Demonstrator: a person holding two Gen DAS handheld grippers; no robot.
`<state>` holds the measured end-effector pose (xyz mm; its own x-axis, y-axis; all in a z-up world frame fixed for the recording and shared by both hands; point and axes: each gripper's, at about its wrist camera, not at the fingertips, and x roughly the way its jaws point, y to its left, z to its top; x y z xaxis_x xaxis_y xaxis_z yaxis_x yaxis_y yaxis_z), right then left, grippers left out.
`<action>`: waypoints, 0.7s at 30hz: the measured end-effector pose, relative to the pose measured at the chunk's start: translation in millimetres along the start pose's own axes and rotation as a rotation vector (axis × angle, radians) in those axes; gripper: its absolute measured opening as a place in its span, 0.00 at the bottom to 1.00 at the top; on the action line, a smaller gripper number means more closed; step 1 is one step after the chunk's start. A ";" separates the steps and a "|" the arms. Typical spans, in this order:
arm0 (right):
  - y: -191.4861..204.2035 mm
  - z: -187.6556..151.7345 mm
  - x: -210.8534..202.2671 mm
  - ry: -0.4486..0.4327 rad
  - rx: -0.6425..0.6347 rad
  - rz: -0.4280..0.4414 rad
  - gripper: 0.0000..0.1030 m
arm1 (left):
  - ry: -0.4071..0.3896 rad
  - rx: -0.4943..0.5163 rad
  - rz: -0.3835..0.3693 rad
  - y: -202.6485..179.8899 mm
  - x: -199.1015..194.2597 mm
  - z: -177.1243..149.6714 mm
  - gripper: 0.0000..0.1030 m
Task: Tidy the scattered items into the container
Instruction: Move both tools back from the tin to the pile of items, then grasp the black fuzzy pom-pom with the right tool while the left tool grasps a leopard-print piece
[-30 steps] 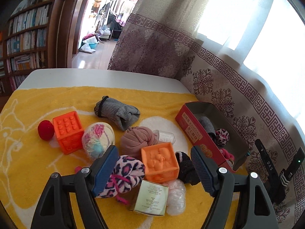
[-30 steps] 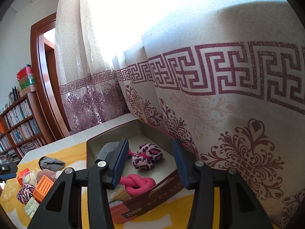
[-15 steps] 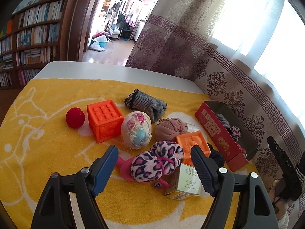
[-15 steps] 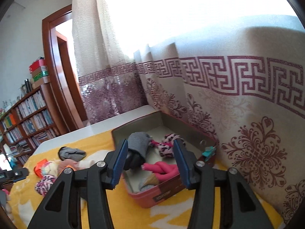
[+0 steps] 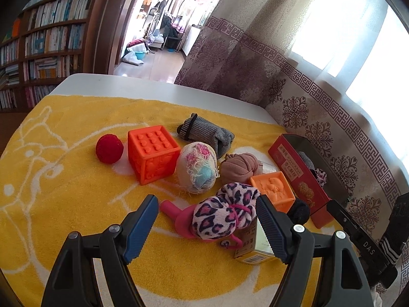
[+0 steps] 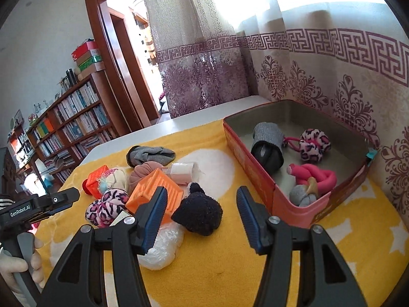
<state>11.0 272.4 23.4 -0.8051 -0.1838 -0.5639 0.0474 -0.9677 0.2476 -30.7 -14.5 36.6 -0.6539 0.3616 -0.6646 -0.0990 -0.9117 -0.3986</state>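
A red tin box [image 6: 258,179] stands at the right of the yellow cloth and holds a grey sock roll, a leopard plush and a pink knot. It also shows in the left wrist view [image 5: 296,171]. Scattered items lie in a pile to its left. My left gripper [image 5: 207,227] is open and empty, with a leopard-print plush bundle [image 5: 225,209] between its jaws just ahead. My right gripper [image 6: 202,220] is open and empty, with a black fuzzy ball [image 6: 198,212] just ahead between its jaws.
The pile holds two orange cubes [image 5: 152,149] [image 5: 272,186], a red ball [image 5: 109,149], a grey sock [image 5: 207,133], a pastel ball [image 5: 198,170], a brown sock knot [image 5: 240,167], a small carton [image 5: 251,243] and a plastic bag [image 6: 163,248]. Curtains hang right behind the box.
My left gripper has drawn back and swung left, so the leopard bundle now sits between its jaws. My right gripper has pulled away from the box and turned toward the pile.
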 end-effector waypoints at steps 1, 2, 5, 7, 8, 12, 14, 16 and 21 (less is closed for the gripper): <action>1.0 0.2 1.1 0.002 -0.003 0.000 0.59 | 0.005 -0.005 -0.004 1.4 1.7 -0.4 0.78; 2.3 0.4 2.1 0.005 -0.008 0.001 0.59 | 0.010 -0.009 -0.007 2.2 3.2 -1.2 0.78; 5.1 -0.1 6.9 0.023 -0.012 0.010 0.59 | 0.024 -0.003 -0.009 1.6 7.0 -3.9 0.78; 6.1 -1.6 12.0 0.040 -0.011 0.015 0.59 | 0.030 0.002 -0.013 0.5 8.5 -5.4 0.78; 6.6 -2.3 14.7 0.049 -0.010 0.018 0.59 | 0.032 0.005 -0.014 0.0 8.9 -6.2 0.78; 7.2 -3.2 25.5 0.090 -0.016 0.012 0.59 | 0.040 0.001 -0.011 0.8 11.5 -7.6 0.78; 5.7 -3.7 34.0 0.121 -0.011 0.003 0.59 | 0.043 -0.006 -0.008 2.1 12.9 -8.1 0.78; 3.3 -4.6 44.1 0.160 0.000 0.010 0.59 | 0.045 -0.010 -0.004 3.0 14.2 -8.5 0.78; 0.6 -10.1 61.5 0.224 0.019 0.035 0.59 | 0.056 -0.008 0.005 3.6 18.2 -9.6 0.78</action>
<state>-32.6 258.8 -19.1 -0.6519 -0.2527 -0.7149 0.0601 -0.9571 0.2834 -35.8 -9.3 17.0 -0.6116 0.3675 -0.7006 -0.0898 -0.9121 -0.4000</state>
